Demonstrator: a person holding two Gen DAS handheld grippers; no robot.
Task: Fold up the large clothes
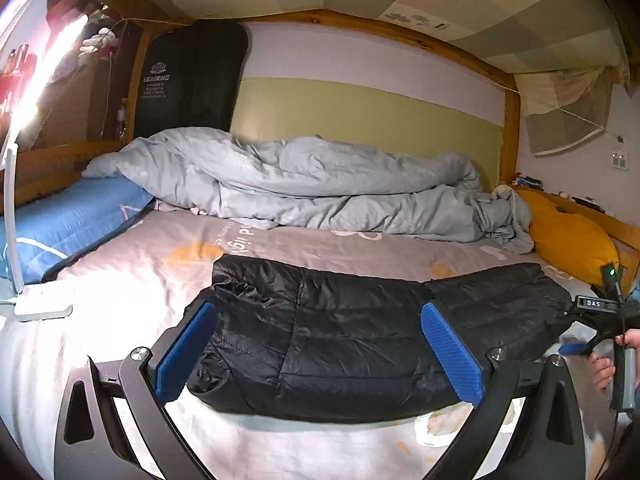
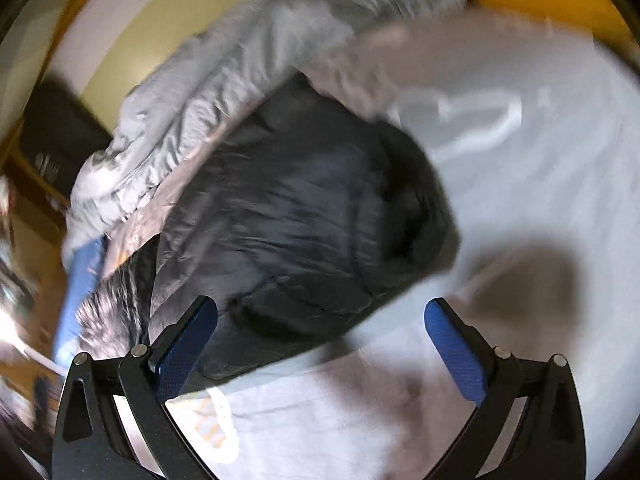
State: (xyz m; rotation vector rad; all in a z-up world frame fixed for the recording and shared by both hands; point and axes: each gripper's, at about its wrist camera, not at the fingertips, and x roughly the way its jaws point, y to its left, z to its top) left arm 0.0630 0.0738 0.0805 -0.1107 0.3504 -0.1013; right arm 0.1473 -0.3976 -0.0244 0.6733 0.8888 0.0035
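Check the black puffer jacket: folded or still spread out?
Folded, at least partly. The black puffer jacket lies on the bed sheet as a compact long bundle with no sleeves sticking out. Both tongs are open, off it.

- Left gripper [image 1: 320, 354] spread wide over a black puffer jacket [image 1: 360, 340] lying flat on the bed [image 1: 120, 280].
- Rumpled grey duvet [image 1: 312, 188] behind it.
- Right gripper [image 1: 576, 346] at the jacket's right end.

The bed [image 1: 132, 280] wears a grey printed sheet, and a black puffer jacket [image 1: 360, 340] lies flat across its near edge. Along the far edge sprawls a rumpled grey duvet [image 1: 304, 184]. Blue pillow [image 1: 68, 220] at the left end, yellow pillow [image 1: 568, 236] at the right.
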